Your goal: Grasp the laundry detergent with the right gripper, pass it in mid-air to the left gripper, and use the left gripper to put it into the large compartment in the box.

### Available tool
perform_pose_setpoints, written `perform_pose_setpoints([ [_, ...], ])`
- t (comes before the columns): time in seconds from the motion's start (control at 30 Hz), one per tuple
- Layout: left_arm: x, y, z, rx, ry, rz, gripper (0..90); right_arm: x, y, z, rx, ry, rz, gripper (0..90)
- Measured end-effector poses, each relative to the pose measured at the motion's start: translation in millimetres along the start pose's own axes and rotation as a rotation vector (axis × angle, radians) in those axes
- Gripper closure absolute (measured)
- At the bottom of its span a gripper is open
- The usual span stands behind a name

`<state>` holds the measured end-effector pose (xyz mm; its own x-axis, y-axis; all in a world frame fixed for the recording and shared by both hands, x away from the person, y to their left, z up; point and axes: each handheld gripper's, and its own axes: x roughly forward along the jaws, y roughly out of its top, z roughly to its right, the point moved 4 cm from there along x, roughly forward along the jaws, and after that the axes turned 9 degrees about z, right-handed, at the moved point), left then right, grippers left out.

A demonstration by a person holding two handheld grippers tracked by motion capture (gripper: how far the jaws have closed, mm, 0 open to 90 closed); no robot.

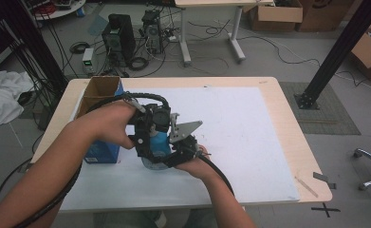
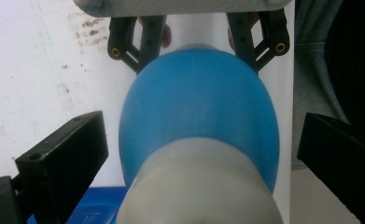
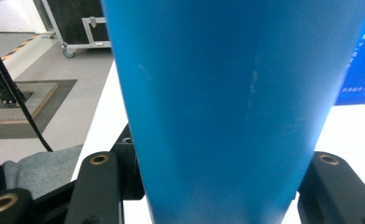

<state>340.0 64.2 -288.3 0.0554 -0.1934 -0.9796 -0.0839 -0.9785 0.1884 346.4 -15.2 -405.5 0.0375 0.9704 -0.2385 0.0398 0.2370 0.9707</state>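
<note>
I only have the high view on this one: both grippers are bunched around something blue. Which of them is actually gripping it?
Observer: The right gripper is. Its jaws press on both sides of the blue bottle.
Operator: So the left one is just resting on it?
Observer: No. The left gripper is open, with its jaws standing clear on either side of the bottle's pale end.
</note>
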Motion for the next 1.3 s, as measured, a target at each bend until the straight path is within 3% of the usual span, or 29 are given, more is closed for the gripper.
perform_pose_setpoints([
  [0.4,3.1,-3.0,-2.5,-0.014,0.014,-0.038,10.3,0.7,0.9,0.8,-0.002,0.0,0.01,44.3],
  [0.8,2.3,0.2,-4.3,-0.011,0.03,-0.047,18.0,0.7,0.9,1.7,0.004,-0.001,0.017,44.3],
  [1.3,5.1,-6.4,-7.1,-0.026,0.019,-0.056,27.8,5.9,-0.2,3.4,0.016,0.014,0.021,44.4],
])
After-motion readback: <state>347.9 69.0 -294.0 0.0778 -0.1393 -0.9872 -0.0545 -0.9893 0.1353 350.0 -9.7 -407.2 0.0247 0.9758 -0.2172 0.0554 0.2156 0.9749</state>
